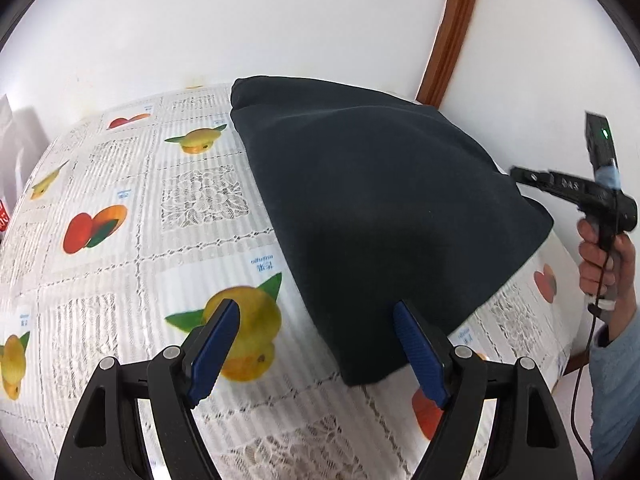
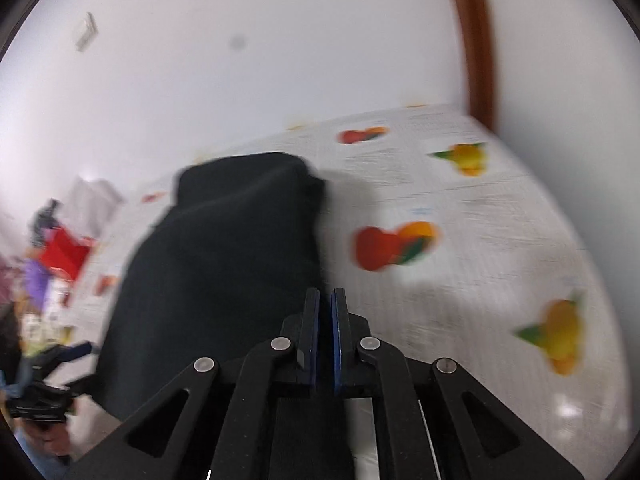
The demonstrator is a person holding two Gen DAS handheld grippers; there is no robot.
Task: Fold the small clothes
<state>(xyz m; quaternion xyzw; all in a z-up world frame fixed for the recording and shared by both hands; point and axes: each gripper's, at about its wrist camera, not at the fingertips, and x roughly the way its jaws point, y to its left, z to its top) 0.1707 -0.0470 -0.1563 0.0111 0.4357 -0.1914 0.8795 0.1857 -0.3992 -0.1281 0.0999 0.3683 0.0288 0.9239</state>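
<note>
Left tongs (image 1: 316, 322) gape empty; only this view shows a hand (image 1: 606, 264) at right. Right tongs (image 2: 325, 304) closed beside dark garment (image 2: 224, 264). Fruit-print desk (image 1: 120, 280), white wall (image 1: 240, 20).

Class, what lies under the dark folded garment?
The dark folded garment rests on the fruit-print tablecloth, which shows all around it. Whatever lies directly beneath the cloth's layers is covered and cannot be seen.

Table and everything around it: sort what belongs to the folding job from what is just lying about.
Belongs to the job:
- dark folded garment on the fruit-print tablecloth
- left gripper, fingers apart, empty
- right gripper, fingers closed

Just lying about:
- red and purple clutter at the far left of the right wrist view, too blurred to name
- brown door frame
</note>
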